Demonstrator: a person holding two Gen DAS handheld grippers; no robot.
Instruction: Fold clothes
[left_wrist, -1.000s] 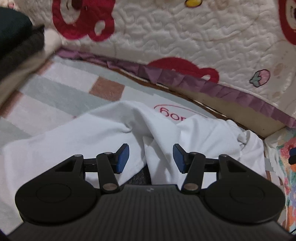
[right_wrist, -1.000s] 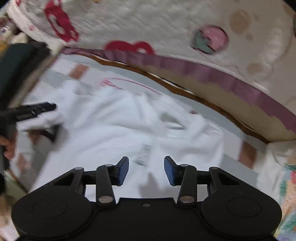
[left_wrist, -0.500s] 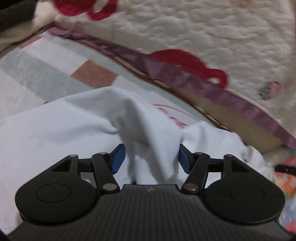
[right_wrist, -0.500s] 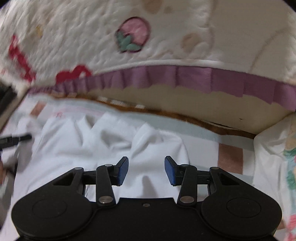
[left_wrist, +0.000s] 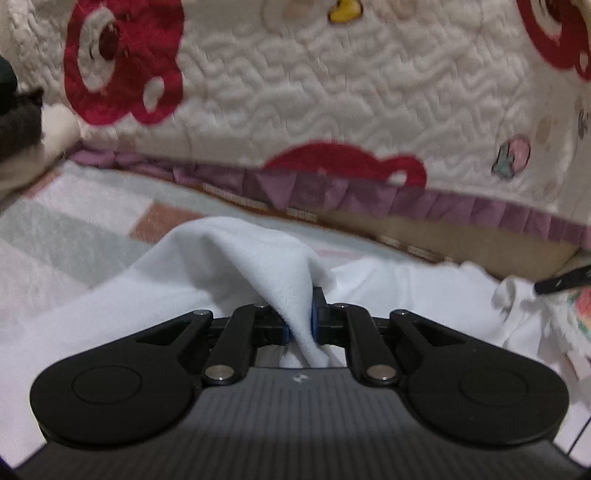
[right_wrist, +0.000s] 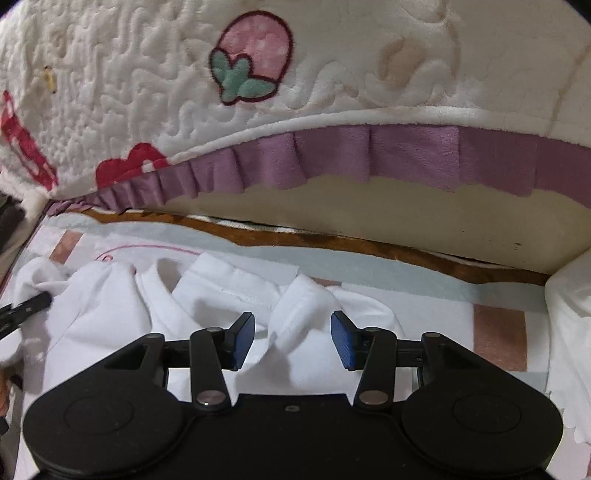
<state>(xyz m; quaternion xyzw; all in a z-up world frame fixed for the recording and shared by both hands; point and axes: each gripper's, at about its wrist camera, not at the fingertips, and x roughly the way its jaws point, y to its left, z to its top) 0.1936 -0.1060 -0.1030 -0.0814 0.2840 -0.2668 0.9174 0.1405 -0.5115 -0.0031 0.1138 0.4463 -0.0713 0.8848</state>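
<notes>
The left gripper is closing, its blue pads already clamped on a raised fold of the white garment, which peaks at the centre of the left wrist view and spreads across the lower half over the pastel checked mat. In the right wrist view the right gripper hangs unclenched over the same crumpled cloth, a small ridge of it rising between the parted pads without touching them. Across the top of both views runs a cream quilt with a purple frill.
</notes>
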